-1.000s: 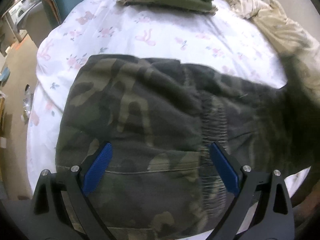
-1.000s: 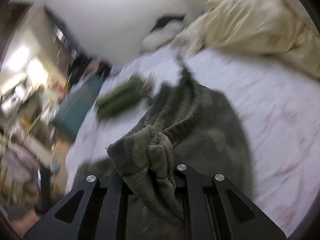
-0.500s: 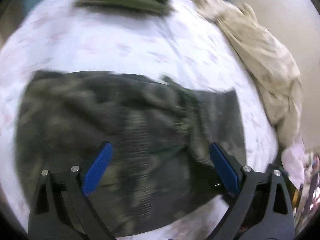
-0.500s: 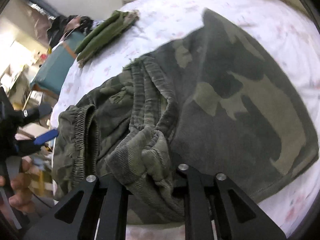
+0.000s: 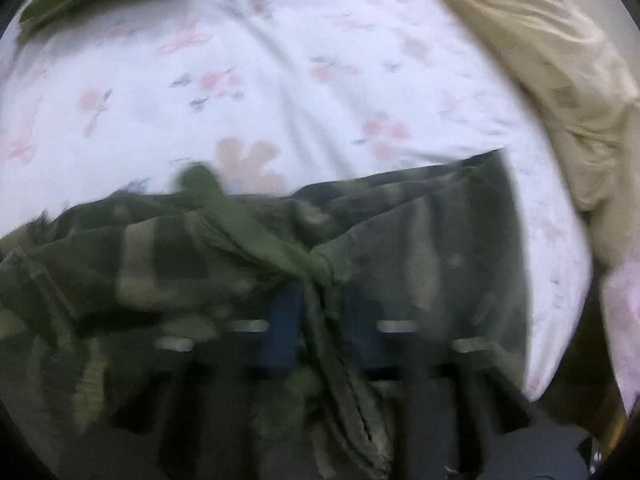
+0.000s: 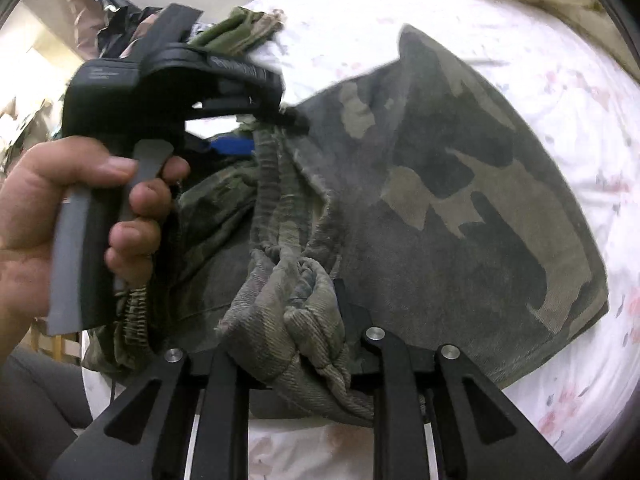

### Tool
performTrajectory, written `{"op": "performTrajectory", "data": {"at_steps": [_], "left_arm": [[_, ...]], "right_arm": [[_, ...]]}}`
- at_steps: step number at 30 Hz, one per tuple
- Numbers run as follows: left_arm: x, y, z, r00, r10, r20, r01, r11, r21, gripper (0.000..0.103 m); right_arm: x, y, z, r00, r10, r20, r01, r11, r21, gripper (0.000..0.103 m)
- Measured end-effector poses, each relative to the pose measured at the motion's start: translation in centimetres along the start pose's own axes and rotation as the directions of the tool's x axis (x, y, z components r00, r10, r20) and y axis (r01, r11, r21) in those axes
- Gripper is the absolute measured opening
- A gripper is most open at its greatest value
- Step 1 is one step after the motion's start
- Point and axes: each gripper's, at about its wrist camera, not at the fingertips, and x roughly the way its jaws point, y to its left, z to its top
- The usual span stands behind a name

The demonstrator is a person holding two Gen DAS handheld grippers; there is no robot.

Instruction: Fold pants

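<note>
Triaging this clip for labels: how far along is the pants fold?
Done: one green folded garment lies at the bed's far side. In hand: both grippers are shut on the camo pants, right gripper on a bunched fold, left gripper on cloth near the waistband. Left: the pants lie rumpled on the floral sheet, one leg spread flat, so the fold looks barely started.

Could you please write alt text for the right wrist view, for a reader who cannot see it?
The right gripper is shut on a bunched fold of the camouflage pants, which lie on a floral bedsheet. At left, the person's left hand holds the left gripper against the pants' waistband.
</note>
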Motion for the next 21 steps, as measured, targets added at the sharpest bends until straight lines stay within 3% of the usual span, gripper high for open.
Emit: {"op": "performTrajectory", "data": {"at_steps": [6,13,14,18,21], "left_arm": [[-6.0,-1.1,0.5,0.994,-0.045,0.102,0.036,0.995,0.096,0.009],[-13.7,1.3,-0.3,0.988,0.066,0.139,-0.091,0.979,0.182,0.009],[-14.2,1.9,-0.6,0.986,0.083,0.142,-0.108,0.977,0.183,0.009],[-12.2,5.8,-1.6,0.983,0.162,0.091,-0.176,0.968,0.177,0.009],[-10.3,8.4,-1.8,0.981,0.185,0.066,-0.193,0.972,0.133,0.01]], "right_arm": [[-2.1,3.2,0.8,0.995,0.069,0.079,-0.061,0.993,-0.097,0.011],[-2.9,9.4,0.4,0.977,0.197,0.082,-0.184,0.972,-0.144,0.011],[-2.5,10.7,0.0,0.974,0.216,0.07,-0.204,0.967,-0.155,0.011],[0.9,13.8,-1.9,0.986,0.162,0.035,-0.153,0.971,-0.182,0.012],[2.6,14.6,-3.0,0.99,0.142,0.015,-0.138,0.977,-0.161,0.025]]}}
